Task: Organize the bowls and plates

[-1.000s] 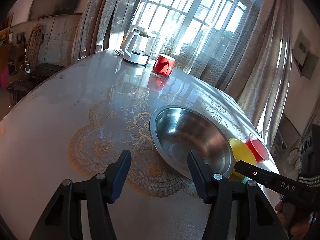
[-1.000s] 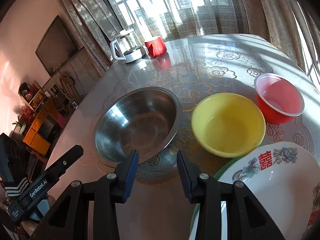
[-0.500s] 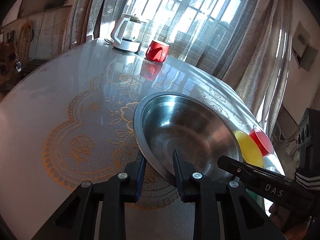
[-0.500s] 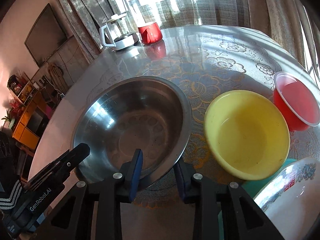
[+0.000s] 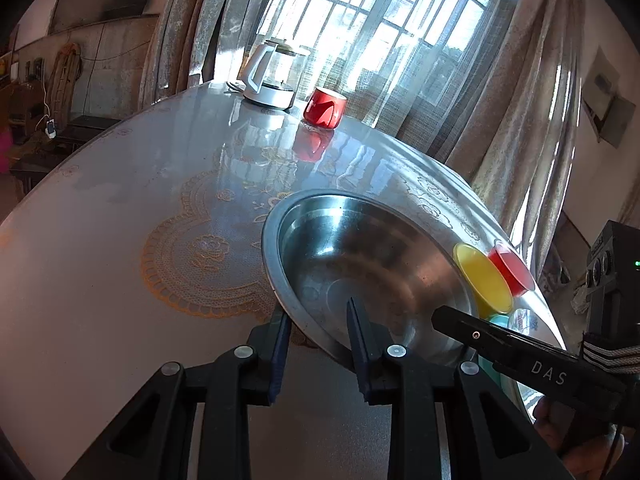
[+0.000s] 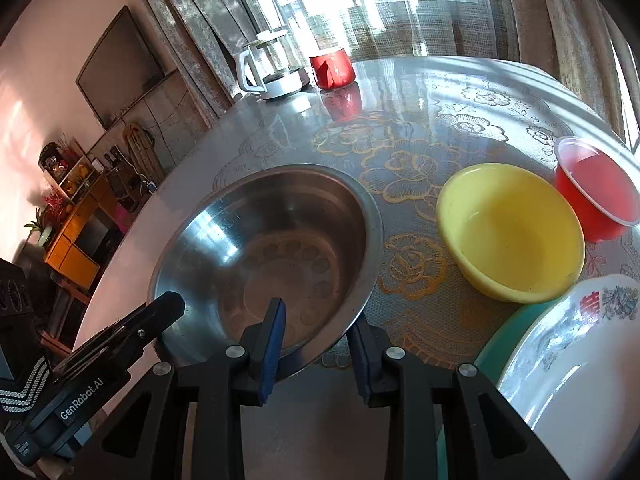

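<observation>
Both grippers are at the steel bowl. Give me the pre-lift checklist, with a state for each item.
1. Left gripper straddles the steel bowl rim: ok.
2. Left grip firm: cannot tell; its jaws are opening, with the rim between them.
3. Right gripper straddles the rim, one finger inside: ok.
4. Right pads pressing on the wall: cannot tell.
5. Steel bowl empty: ok.
6. Yellow bowl apart from the steel bowl: ok.

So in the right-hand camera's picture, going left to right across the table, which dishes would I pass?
Steel bowl → yellow bowl → red plastic cup. The white patterned plate sits nearer, overlapping that span.
</observation>
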Demonstrator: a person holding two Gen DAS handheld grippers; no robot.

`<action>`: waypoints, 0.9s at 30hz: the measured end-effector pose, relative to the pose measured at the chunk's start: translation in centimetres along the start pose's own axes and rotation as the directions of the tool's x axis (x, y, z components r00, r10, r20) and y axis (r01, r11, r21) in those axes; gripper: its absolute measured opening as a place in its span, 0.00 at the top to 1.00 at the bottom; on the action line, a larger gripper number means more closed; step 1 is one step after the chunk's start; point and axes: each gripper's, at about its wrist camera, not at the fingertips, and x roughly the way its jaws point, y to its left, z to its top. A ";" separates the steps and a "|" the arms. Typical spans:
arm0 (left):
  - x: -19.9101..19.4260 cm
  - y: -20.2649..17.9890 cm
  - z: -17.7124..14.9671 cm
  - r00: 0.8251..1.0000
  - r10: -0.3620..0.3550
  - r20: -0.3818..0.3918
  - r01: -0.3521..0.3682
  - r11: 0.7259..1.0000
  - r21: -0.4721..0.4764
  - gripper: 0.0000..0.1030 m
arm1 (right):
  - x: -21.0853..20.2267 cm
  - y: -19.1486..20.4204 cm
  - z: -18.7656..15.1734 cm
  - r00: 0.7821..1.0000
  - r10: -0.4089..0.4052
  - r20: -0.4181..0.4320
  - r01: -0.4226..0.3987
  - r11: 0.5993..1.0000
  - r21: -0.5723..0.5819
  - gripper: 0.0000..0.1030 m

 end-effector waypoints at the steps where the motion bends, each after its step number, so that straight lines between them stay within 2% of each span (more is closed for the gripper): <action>1: -0.5 0.2 -0.3 1.000 0.000 -0.001 0.000 1.000 -0.005 0.71 | -0.2 0.2 -0.3 1.000 0.008 0.001 -0.008 1.000 -0.002 0.70; 15: -5.7 2.4 -4.8 0.999 0.045 0.004 -0.044 0.999 -0.025 0.70 | -2.3 3.1 -5.3 0.995 0.094 -0.024 -0.095 0.994 -0.044 0.70; 27: -6.8 3.0 -6.1 0.996 0.090 0.006 -0.090 0.995 -0.034 0.70 | -2.5 3.9 -6.9 0.993 0.110 -0.037 -0.113 0.992 -0.064 0.70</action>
